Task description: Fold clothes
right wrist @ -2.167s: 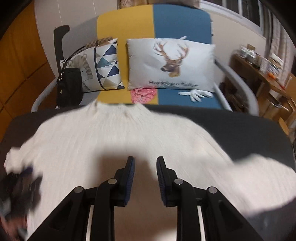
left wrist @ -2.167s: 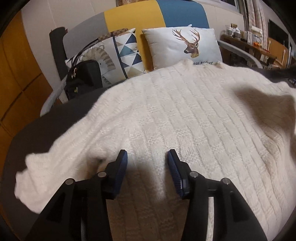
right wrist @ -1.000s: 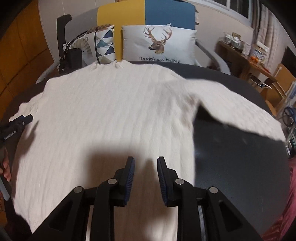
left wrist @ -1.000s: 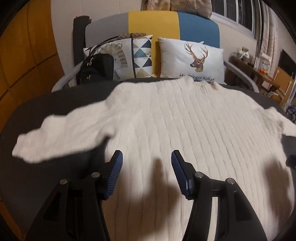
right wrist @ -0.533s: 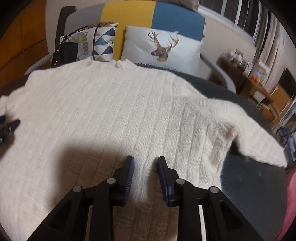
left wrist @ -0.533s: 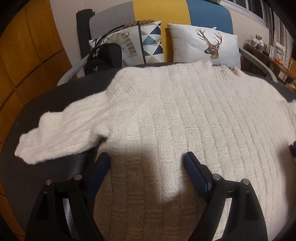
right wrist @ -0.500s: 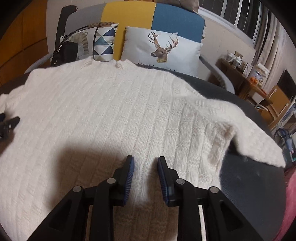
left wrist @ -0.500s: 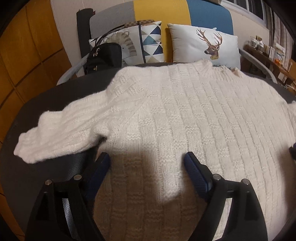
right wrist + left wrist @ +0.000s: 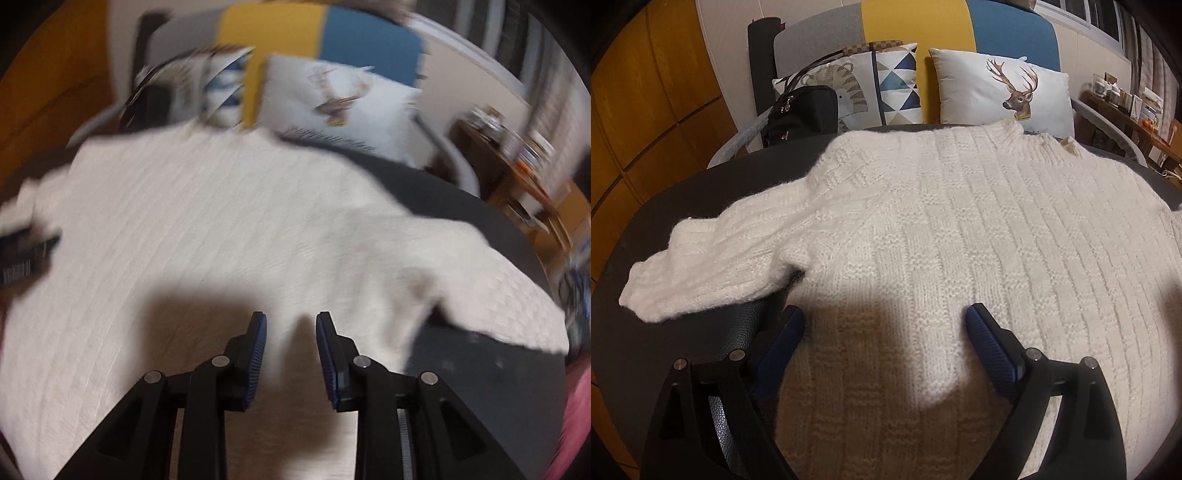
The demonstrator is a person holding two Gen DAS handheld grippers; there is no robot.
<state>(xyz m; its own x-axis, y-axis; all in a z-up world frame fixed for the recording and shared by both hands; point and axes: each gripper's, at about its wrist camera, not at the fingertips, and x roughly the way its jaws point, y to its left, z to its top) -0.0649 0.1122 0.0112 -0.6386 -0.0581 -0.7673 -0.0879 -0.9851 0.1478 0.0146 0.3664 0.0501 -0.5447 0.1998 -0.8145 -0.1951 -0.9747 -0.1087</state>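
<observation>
Lying flat, sweater point(image 9: 960, 236) spreads beneath left hand-held gripper point(image 9: 884, 325); fingers apart.

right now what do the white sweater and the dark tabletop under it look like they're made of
Sweater: thick, fuzzy knit, probably wool or acrylic; ribbed columns and basket-weave blocks show.
Tabletop: dark, matte, with a pebbled grain near the left gripper, likely faux leather or a textured mat.

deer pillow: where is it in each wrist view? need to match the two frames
Left wrist: deer pillow upper right of centre, behind the sweater's collar.
Right wrist: deer pillow upper centre, blurred, beyond the sweater.
Shared landmark: yellow-and-blue sofa back right behind it.
</observation>
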